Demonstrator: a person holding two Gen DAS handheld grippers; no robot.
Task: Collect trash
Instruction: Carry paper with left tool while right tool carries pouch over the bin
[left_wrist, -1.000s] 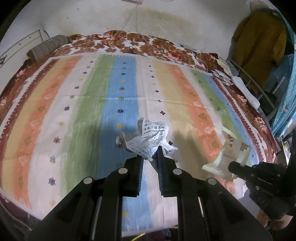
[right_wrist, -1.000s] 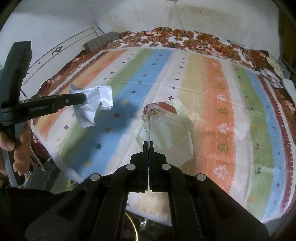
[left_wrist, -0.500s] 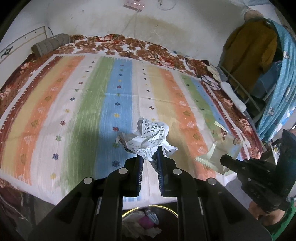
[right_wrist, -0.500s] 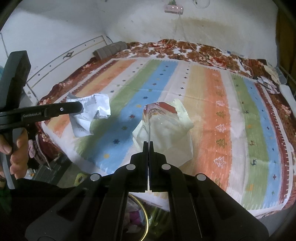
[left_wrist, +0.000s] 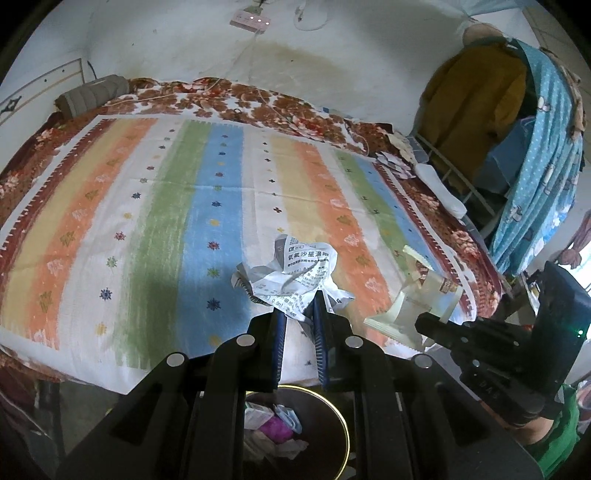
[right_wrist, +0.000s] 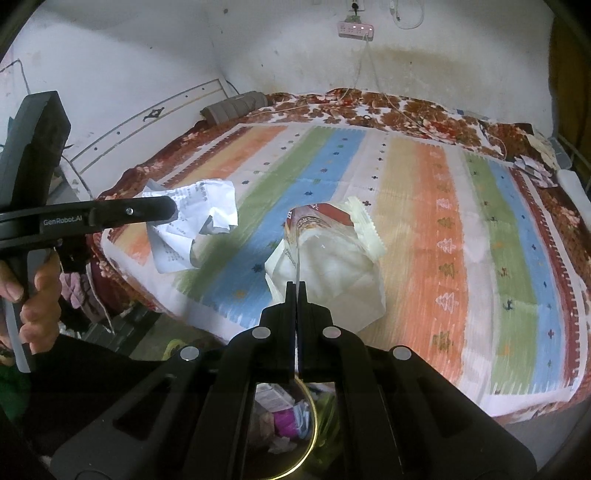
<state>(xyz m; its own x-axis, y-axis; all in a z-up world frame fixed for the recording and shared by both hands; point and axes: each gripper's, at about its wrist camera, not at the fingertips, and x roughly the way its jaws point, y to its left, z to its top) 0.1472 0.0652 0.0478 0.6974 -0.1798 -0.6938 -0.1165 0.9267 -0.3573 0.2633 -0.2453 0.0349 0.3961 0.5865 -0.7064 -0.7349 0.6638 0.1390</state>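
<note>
My left gripper (left_wrist: 299, 314) is shut on a crumpled printed paper (left_wrist: 295, 273), held in the air over the bed's near edge. The same paper (right_wrist: 195, 221) shows in the right wrist view at the tip of the left gripper (right_wrist: 173, 210). My right gripper (right_wrist: 296, 288) is shut on the edge of a pale plastic snack bag (right_wrist: 328, 266) with a red printed top. That bag (left_wrist: 417, 295) hangs from the right gripper (left_wrist: 421, 326) in the left wrist view. Below both grippers stands a dark trash bin with a gold rim (left_wrist: 343, 417), holding several wrappers.
A bed with a striped coloured sheet (left_wrist: 166, 221) fills the middle, a floral blanket (left_wrist: 258, 99) behind it. Clothes (left_wrist: 476, 99) hang at the right on a metal rack. Small papers (left_wrist: 395, 166) lie at the bed's far right corner. A hand (right_wrist: 33, 295) grips the left tool.
Both grippers have drawn back from the bed and risen a little, each still holding its piece. The trash bin below has come into view under them.
</note>
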